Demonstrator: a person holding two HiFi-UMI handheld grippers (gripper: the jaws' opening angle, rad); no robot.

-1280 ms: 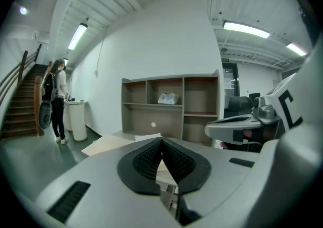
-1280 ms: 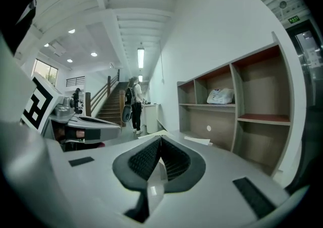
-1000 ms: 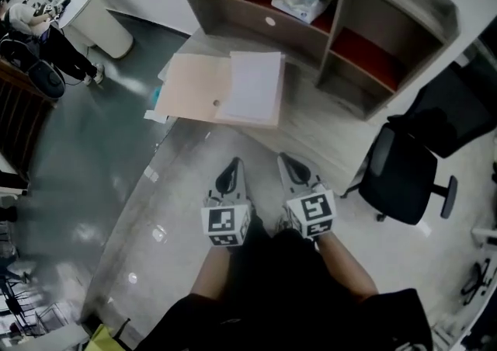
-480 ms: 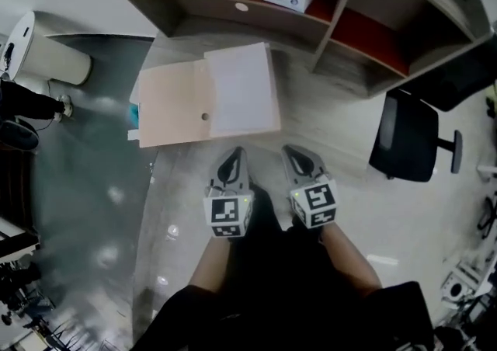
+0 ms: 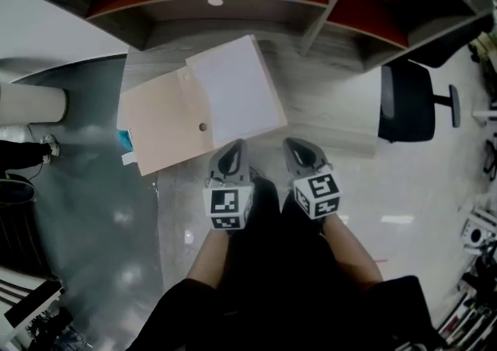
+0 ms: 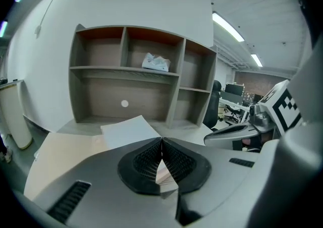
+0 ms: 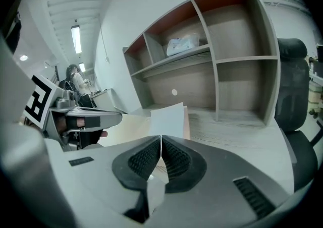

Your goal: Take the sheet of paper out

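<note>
Flat white sheet of paper lies on the open beige card folder; left gripper and right gripper hover at the folder's near edge, clenched, empty; approach step, probably; next: open, pinch the sheet's edge.

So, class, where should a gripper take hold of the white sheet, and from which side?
The sheet lies flat on the open folder, so probably pinch its near edge, coming from the person's side. That edge lies just ahead of the left gripper, whose jaws are shut and must open first.
</note>
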